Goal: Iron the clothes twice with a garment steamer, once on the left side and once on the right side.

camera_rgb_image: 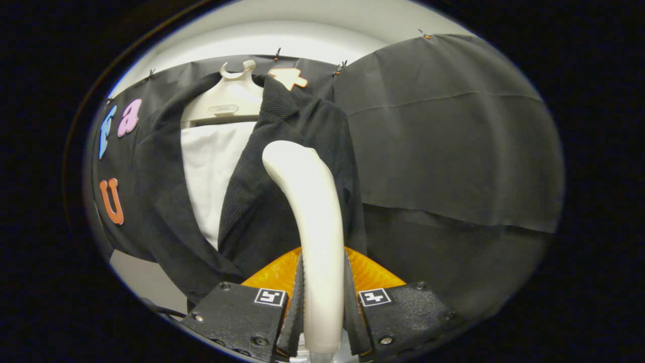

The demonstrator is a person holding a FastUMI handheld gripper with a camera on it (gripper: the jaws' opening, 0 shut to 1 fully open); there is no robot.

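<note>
Cream plastic is sitting clamped between both fingers of the hand-held gripper (323,307): it is grasping the garment steamer (313,237) by its handle, the curved head rising just ahead of the fingers. Beyond it, a dark jacket (282,201) is hanging over a white shirt (214,166) on a pale hanger (229,103), the steamer head lying over one front panel. Judging from this, a pass is underway; how many remain I cannot tell.
</note>
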